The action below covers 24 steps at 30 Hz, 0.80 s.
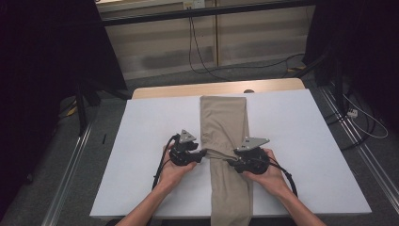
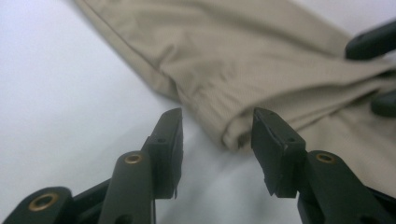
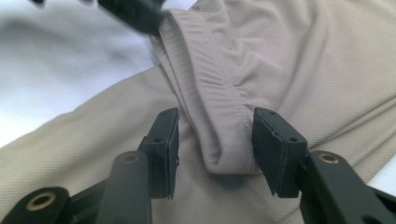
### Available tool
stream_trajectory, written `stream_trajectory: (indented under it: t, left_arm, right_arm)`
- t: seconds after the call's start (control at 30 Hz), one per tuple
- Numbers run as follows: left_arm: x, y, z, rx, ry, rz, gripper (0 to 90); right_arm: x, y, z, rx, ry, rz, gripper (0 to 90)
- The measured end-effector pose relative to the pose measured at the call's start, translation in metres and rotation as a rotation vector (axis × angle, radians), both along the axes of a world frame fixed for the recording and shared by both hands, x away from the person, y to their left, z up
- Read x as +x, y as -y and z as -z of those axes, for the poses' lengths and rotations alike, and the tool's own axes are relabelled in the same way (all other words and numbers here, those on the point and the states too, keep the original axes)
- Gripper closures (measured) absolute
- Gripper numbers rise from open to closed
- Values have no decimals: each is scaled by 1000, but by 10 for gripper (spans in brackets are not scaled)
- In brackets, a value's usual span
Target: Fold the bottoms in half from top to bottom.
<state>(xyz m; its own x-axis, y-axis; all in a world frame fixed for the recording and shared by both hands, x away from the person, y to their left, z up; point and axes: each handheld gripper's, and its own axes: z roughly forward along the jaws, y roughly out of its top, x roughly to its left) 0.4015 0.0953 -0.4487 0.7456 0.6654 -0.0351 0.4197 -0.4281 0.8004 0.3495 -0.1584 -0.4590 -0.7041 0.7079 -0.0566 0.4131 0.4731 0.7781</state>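
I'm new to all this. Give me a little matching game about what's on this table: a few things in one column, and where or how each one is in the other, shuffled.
Things:
1. beige garment
2. left tongs
3. right tongs
4. white table top

Places or states:
A. at the garment's right side, jaws open around a fold with a stitched hem
B. bare surface on both sides of the cloth
C. lies as a long strip down the middle, bunched between the two hands
D. at the garment's left edge, jaws open beside a folded rim

Pairs: 1-C, 2-D, 3-A, 4-B
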Motion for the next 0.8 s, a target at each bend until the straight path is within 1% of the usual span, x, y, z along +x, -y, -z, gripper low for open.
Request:
stream_trajectory:
  t: [0.03, 0.07, 0.1, 0.13, 0.17, 0.23, 0.27, 0.33, 0.37, 0.4, 0.47, 0.53, 0.57, 0.6, 0.63, 0.67, 0.7, 0.73, 0.8]
  left_arm:
    - [0, 0, -1, -4, 14, 2, 533]
    - [0, 0, -1, -3, 24, 4, 535]
    - [1, 1, 1, -1, 25, 20, 536]
    - [2, 3, 3, 17, 30, 36, 542]
    - [2, 5, 6, 30, 23, 40, 552]
    - [2, 8, 8, 13, 8, 75, 550]
    - [1, 9, 8, 26, 11, 83, 550]
    - [-2, 11, 6, 8, 15, 115, 541]
    - [-4, 13, 5, 0, 23, 120, 519]
    - [-5, 13, 4, 11, 39, 127, 512]
    - [-4, 18, 3, 65, 48, 121, 524]
    - [1, 20, 6, 72, 19, 112, 694]
    - [2, 21, 9, 78, 21, 109, 731]
    - [2, 22, 10, 74, 17, 106, 761]
    - [2, 22, 8, 77, 12, 98, 786]
    - [2, 20, 6, 57, -9, 95, 812]
    - [2, 18, 4, 42, -21, 96, 825]
    - [1, 17, 3, 16, -36, 100, 831]
    - [0, 15, -1, -18, -66, 113, 835]
  right_arm:
    - [0, -1, 1, -5, -3, -3, 498]
    - [0, -1, 2, -16, 2, 6, 554]
    - [1, -1, 3, -33, 6, 18, 588]
    - [3, 0, 4, -40, -1, 29, 603]
    - [4, 1, 5, -25, -14, 30, 614]
    - [5, 2, 5, -24, -19, 30, 634]
    - [6, 2, 4, -18, -23, 31, 642]
    - [7, 6, 2, 12, -42, 32, 667]
    - [8, 8, 1, 26, -46, 32, 671]
    - [8, 11, -1, 37, -49, 34, 672]
    - [8, 14, -3, 39, -54, 34, 672]
    - [9, 17, -3, 47, -60, 34, 666]
    - [9, 19, -3, 50, -63, 42, 666]
    - [9, 19, -3, 47, -65, 41, 678]
    - [8, 19, -2, 38, -68, 43, 717]
    - [7, 20, -2, 39, -62, 42, 743]
    - [7, 21, -4, 49, -56, 44, 768]
    - [7, 22, -6, 60, -54, 43, 789]
    - [7, 25, -11, 67, -52, 48, 817]
